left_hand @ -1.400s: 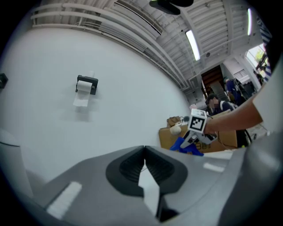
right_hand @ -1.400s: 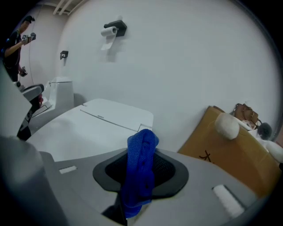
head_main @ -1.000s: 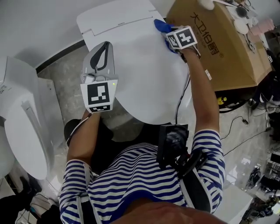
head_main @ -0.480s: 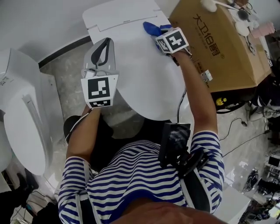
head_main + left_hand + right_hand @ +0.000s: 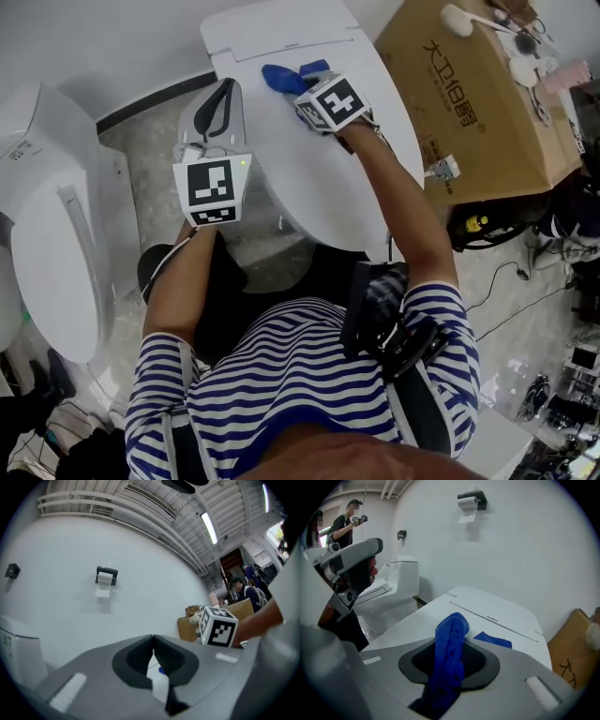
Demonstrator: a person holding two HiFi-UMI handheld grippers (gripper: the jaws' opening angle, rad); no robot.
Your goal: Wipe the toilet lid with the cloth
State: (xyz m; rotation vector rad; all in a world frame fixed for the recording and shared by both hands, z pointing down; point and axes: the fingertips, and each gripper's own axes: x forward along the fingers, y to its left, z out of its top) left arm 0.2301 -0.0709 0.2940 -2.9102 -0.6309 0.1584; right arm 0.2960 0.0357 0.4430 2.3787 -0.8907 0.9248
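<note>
Tiled bathroom showroom kind of spot: plain white wall with a toilet roll holder (image 5: 471, 499), a second toilet (image 5: 56, 216) off to my left and a big cardboard box (image 5: 478, 103) just beside the right edge of the toilet lid (image 5: 319, 178) I'm working on.

Main worry: the cloth (image 5: 286, 75) is bunched into a narrow rope where I'm gripping it, so only a small loose flap actually lies on the lid. If I drag hard, I reckon the flap folds under or the cloth creeps out of the grip, and then it's bare plastic scraping the lid. With so little cloth down, I could also easily leave unwiped stripes. The box is also close enough that a wide sweep to the right could clip it.

Jaws: the right gripper (image 5: 450, 663) is clamped on the blue cloth, up at the back end of the lid near the hinge, with the cloth poking out past the tips. The left gripper (image 5: 153, 660) has its jaws closed together with nothing in them, hanging by the lid's left edge; can't tell if it touches.
</note>
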